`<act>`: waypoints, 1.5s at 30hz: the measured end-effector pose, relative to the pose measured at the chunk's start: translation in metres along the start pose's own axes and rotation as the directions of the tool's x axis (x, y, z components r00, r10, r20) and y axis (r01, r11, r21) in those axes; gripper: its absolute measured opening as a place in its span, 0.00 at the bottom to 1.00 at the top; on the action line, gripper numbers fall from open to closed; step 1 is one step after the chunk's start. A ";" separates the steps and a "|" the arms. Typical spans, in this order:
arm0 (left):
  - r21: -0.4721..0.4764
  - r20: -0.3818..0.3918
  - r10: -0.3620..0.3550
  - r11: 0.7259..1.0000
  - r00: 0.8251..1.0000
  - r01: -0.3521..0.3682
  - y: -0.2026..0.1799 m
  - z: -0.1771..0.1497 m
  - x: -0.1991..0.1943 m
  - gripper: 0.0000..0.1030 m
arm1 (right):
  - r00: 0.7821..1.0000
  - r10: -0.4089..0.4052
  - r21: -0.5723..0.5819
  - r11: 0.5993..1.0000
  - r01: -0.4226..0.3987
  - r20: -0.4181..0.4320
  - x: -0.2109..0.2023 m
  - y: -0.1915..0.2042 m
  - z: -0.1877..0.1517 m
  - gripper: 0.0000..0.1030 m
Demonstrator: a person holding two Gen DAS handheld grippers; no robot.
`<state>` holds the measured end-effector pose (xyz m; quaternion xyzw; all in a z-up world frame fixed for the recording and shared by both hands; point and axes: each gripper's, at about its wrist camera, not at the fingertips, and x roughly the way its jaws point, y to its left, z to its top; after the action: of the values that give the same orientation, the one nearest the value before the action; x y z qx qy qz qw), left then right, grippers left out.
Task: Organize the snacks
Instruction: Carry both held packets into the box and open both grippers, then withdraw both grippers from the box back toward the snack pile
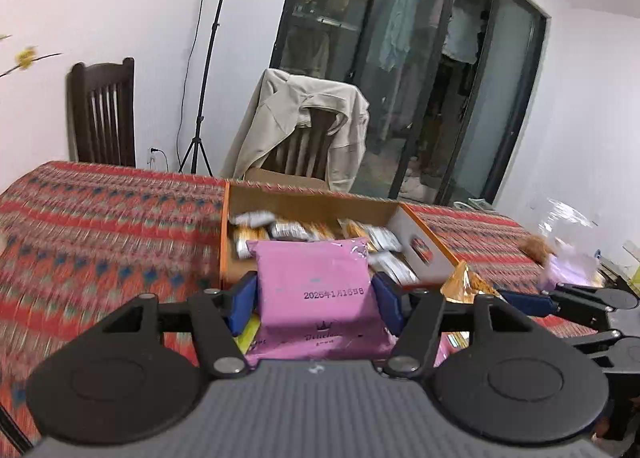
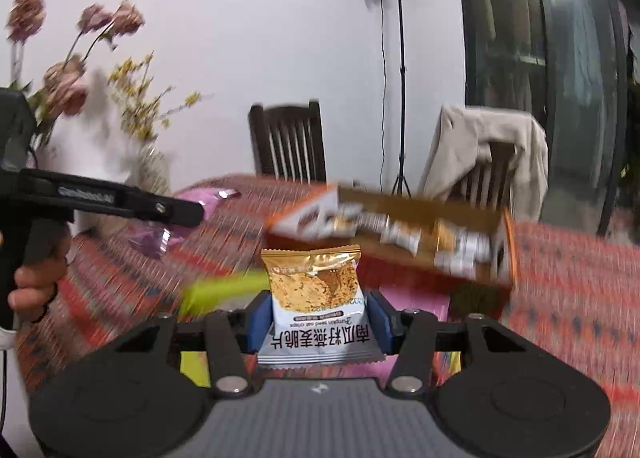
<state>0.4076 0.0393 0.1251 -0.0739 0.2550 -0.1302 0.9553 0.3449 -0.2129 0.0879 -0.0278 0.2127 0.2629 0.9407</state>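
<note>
The left gripper (image 1: 314, 304) holds a pink packet (image 1: 316, 290) between its blue pads (image 1: 242, 304), jaws closed on the packet's sides; a printed date shows on the wrapper. Just beyond the packet sits an open cardboard box (image 1: 320, 204) with orange edges, resting on a red patterned tablecloth (image 1: 100, 226) and holding a loose pile of silver and gold snack packs (image 1: 288, 230). The right gripper (image 2: 318, 318) clamps a gold-and-white crisps pack (image 2: 316, 298) between its own blue pads (image 2: 380, 324), the pack standing upright with its lettering upside down to the camera. From the right wrist view the box (image 2: 420, 206) lies beyond the pack, tilted in the frame, and a green pack (image 2: 220, 290) lies blurred on the cloth to the left. The left gripper also shows in that view (image 2: 192, 214), with the person's hand (image 2: 36, 282) on its handle. In the left wrist view, the right gripper (image 1: 524, 302) shows at the right, holding the gold pack (image 1: 464, 282). A beige jacket (image 1: 304, 118) hangs over a chair behind the table.
</note>
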 end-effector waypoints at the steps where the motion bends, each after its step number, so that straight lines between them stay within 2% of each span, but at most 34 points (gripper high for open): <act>1: 0.004 -0.017 0.004 1.000 1.000 -0.004 0.003 0.013 0.021 0.60 | 1.000 0.008 0.005 1.000 -0.008 0.004 0.013 -0.008 0.013 0.49; 4: 0.004 -0.083 0.025 1.000 0.996 -0.024 0.013 0.046 0.087 0.60 | 0.999 0.023 0.039 0.999 -0.021 -0.044 0.074 -0.040 0.053 0.49; 6: 0.009 -0.124 0.062 0.998 0.990 -0.062 0.017 0.059 0.129 0.60 | 0.995 0.006 0.060 0.998 0.000 -0.098 0.116 -0.059 0.070 0.49; 10: 0.037 -0.204 0.124 0.992 0.971 -0.118 0.027 0.066 0.195 0.61 | 0.972 0.000 0.115 0.993 0.028 -0.236 0.210 -0.086 0.087 0.49; 12: 0.046 -0.227 0.145 0.989 0.963 -0.138 0.032 0.064 0.215 0.61 | 0.955 -0.002 0.135 0.990 0.044 -0.295 0.248 -0.092 0.086 0.49; 15: 0.047 -0.256 0.152 0.988 0.955 -0.145 0.040 0.059 0.235 0.62 | 0.933 -0.039 0.090 0.993 0.076 -0.358 0.289 -0.088 0.082 0.50; 17: 0.044 -0.245 0.147 0.989 0.958 -0.141 0.045 0.057 0.235 0.63 | 0.921 -0.042 0.087 0.993 0.081 -0.387 0.306 -0.084 0.081 0.53; 18: 0.040 -0.236 0.146 0.989 0.961 -0.140 0.048 0.057 0.233 0.64 | 0.922 -0.023 0.094 0.993 0.065 -0.387 0.311 -0.082 0.079 0.58; 19: 0.035 -0.226 0.135 0.991 0.965 -0.131 0.052 0.056 0.228 0.65 | 0.925 -0.001 0.100 0.994 0.042 -0.380 0.312 -0.081 0.079 0.58; 21: 0.035 -0.218 0.113 0.994 0.969 -0.108 0.054 0.058 0.217 0.64 | 0.935 -0.018 0.086 0.995 0.051 -0.353 0.308 -0.078 0.080 0.70; 25: 0.054 -0.167 0.135 0.990 0.977 -0.128 0.050 0.063 0.184 0.68 | 0.946 -0.036 0.058 0.997 0.058 -0.323 0.291 -0.074 0.084 0.70; 29: 0.080 -0.143 0.125 0.990 0.982 -0.114 0.039 0.064 0.145 0.69 | 0.961 -0.049 0.055 0.996 0.066 -0.274 0.256 -0.076 0.093 0.70; 33: 0.109 -0.089 0.105 0.990 0.990 -0.095 0.027 0.055 0.092 0.74 | 0.975 -0.076 0.028 0.996 0.084 -0.207 0.200 -0.073 0.100 0.76; 39: 0.149 -0.023 0.081 0.986 0.996 -0.076 0.003 0.027 0.004 0.77 | 0.987 -0.128 -0.023 0.992 0.126 -0.095 0.094 -0.063 0.093 0.78; 45: 0.143 0.066 0.082 0.986 0.994 -0.090 -0.019 -0.021 -0.080 0.81 | 0.985 -0.173 -0.033 0.984 0.173 0.006 -0.011 -0.042 0.059 0.84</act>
<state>0.3262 0.0423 0.1478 0.0035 0.2191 -0.1048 0.9700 0.3801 -0.2453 0.1434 -0.0615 0.2036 0.1839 0.9597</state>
